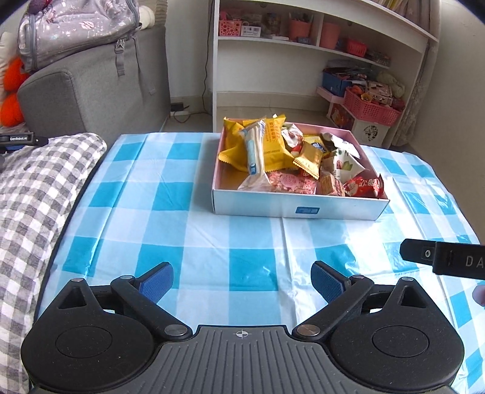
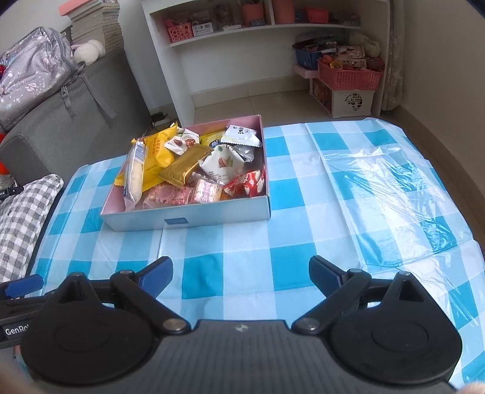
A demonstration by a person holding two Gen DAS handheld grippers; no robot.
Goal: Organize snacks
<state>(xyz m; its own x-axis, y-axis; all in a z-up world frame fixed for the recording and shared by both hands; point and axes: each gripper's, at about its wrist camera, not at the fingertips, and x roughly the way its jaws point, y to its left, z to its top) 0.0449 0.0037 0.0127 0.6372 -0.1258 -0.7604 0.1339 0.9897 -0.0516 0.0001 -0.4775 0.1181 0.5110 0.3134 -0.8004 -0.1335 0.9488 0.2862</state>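
Observation:
A shallow box [image 1: 300, 207] with a pink inside sits on the blue-and-white checked tablecloth [image 1: 188, 230]. It is full of wrapped snacks: yellow packets [image 1: 272, 145], a long clear-wrapped bar [image 1: 254, 151], a red packet [image 1: 363, 186]. The box also shows in the right wrist view [image 2: 212, 213], with a gold packet [image 2: 185, 168] and a white nut packet [image 2: 222, 163]. My left gripper [image 1: 242, 282] is open and empty above the cloth, short of the box. My right gripper [image 2: 241, 275] is open and empty, also short of the box.
A grey checked cushion [image 1: 36, 194] lies at the table's left edge. A grey sofa [image 1: 91, 91] with a backpack [image 1: 72, 27] stands behind it. A white shelf unit [image 1: 318, 39] and pink baskets [image 1: 372, 106] stand beyond the table. The cloth is wrinkled at right [image 2: 394, 181].

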